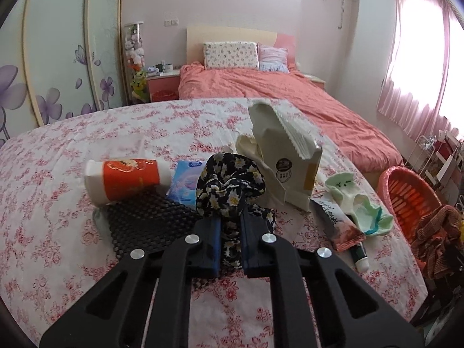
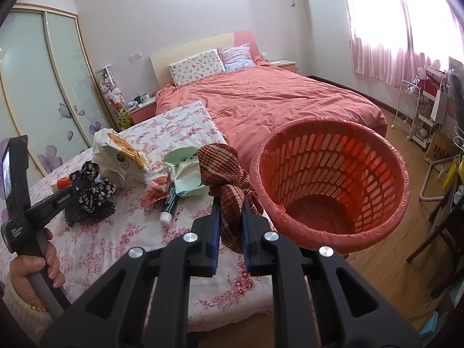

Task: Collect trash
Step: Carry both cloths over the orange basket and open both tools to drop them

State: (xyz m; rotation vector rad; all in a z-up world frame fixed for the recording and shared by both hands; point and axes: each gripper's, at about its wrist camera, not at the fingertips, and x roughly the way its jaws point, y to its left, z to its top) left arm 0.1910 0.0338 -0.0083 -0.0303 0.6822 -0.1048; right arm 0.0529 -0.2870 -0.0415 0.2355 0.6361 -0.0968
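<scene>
My left gripper (image 1: 229,220) is shut on a black floral cloth (image 1: 229,185) above the table (image 1: 58,150); it also shows in the right wrist view (image 2: 90,187). My right gripper (image 2: 230,206) is shut on a red-brown striped cloth (image 2: 224,165), held just left of the rim of the red basket (image 2: 333,185). On the table lie an orange paper cup (image 1: 121,178), a blue tissue pack (image 1: 185,182), a white paper bag (image 1: 287,156), a green sock (image 1: 356,200), a snack wrapper (image 1: 339,220) and a tube (image 2: 169,203).
A black mesh mat (image 1: 148,223) lies under the cup. A bed (image 2: 275,95) with a pink cover stands behind the table. A white wire rack (image 2: 409,107) and boxes stand by the curtained window. The basket stands off the table's right edge.
</scene>
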